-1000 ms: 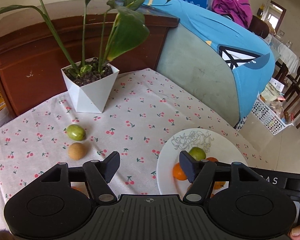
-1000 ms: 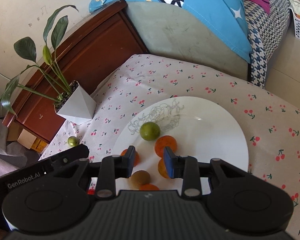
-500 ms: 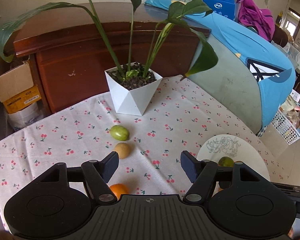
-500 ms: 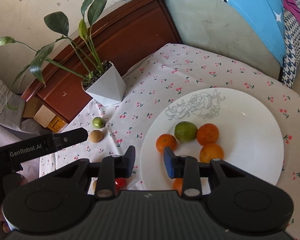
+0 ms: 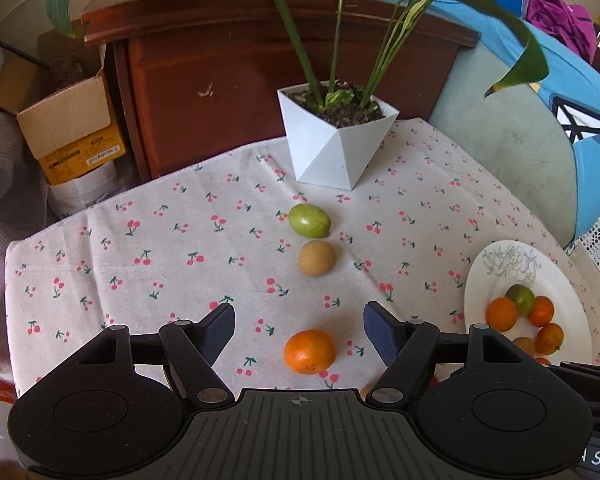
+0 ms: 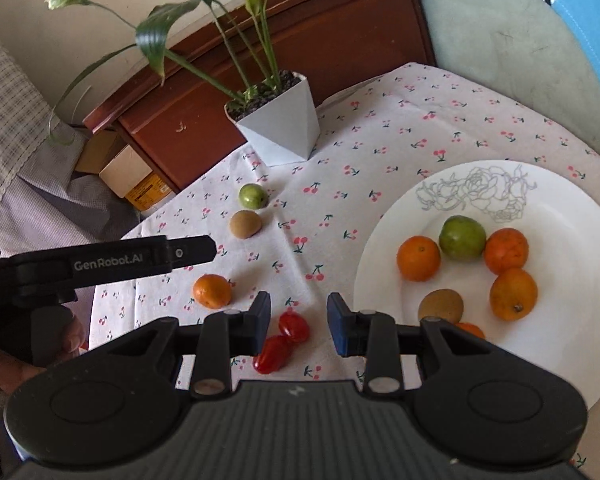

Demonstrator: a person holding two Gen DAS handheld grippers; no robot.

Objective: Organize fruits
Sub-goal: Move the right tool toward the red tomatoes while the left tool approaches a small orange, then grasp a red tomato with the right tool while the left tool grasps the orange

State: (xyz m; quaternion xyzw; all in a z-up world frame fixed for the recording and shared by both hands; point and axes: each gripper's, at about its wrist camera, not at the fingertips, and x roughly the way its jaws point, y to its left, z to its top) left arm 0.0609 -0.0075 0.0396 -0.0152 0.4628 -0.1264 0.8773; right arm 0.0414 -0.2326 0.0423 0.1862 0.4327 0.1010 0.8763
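A white plate (image 6: 560, 280) at the right holds several fruits: oranges (image 6: 418, 258), a green fruit (image 6: 461, 238) and a brown one (image 6: 440, 306). On the cherry-print cloth lie a loose orange (image 5: 309, 351), a brown fruit (image 5: 317, 258), a green fruit (image 5: 309, 220) and two red cherry tomatoes (image 6: 284, 342). My left gripper (image 5: 299, 330) is open and empty, hovering just behind the loose orange. My right gripper (image 6: 293, 322) is open and empty, above the tomatoes. The plate also shows in the left wrist view (image 5: 572, 320).
A white faceted pot with a leafy plant (image 5: 338, 136) stands at the back of the table. A wooden cabinet (image 5: 220, 92) is behind it, cardboard boxes (image 5: 68, 120) to the left, a cushioned seat with blue cloth (image 5: 540, 128) to the right.
Both grippers have swung left, away from the plate and toward the loose fruits. The loose orange now sits between my left fingers' line; the tomatoes have come into the right wrist view.
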